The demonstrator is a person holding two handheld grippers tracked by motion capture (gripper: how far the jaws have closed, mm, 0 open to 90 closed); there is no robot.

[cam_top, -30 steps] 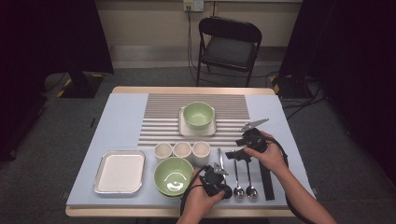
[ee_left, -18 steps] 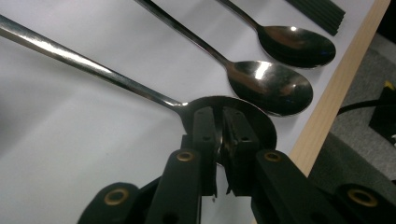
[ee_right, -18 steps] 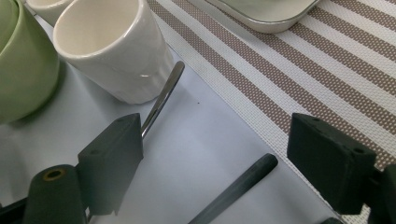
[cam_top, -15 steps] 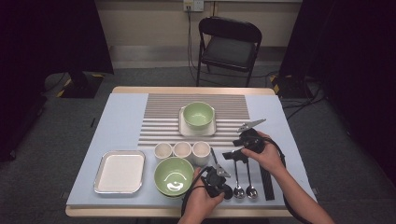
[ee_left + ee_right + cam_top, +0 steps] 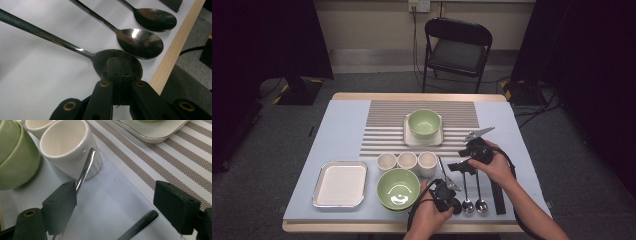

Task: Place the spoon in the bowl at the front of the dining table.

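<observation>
Three metal spoons lie side by side near the table's front edge. My left gripper is shut on the bowl of the leftmost spoon, its jaws having just been closing on it. That spoon's handle slants up toward the cups. My right gripper stands open around the handle's far end, which lies against one jaw. The other two spoons rest flat on the table.
Three white cups stand in a row behind a green bowl. A white tray lies at the front left. Another green bowl sits on a square plate on the striped mat. A black strip lies right of the spoons.
The left gripper's jaws have closed on the spoon's bowl, and the handle's raised end has swung a little to the left. The right hand has barely shifted.
</observation>
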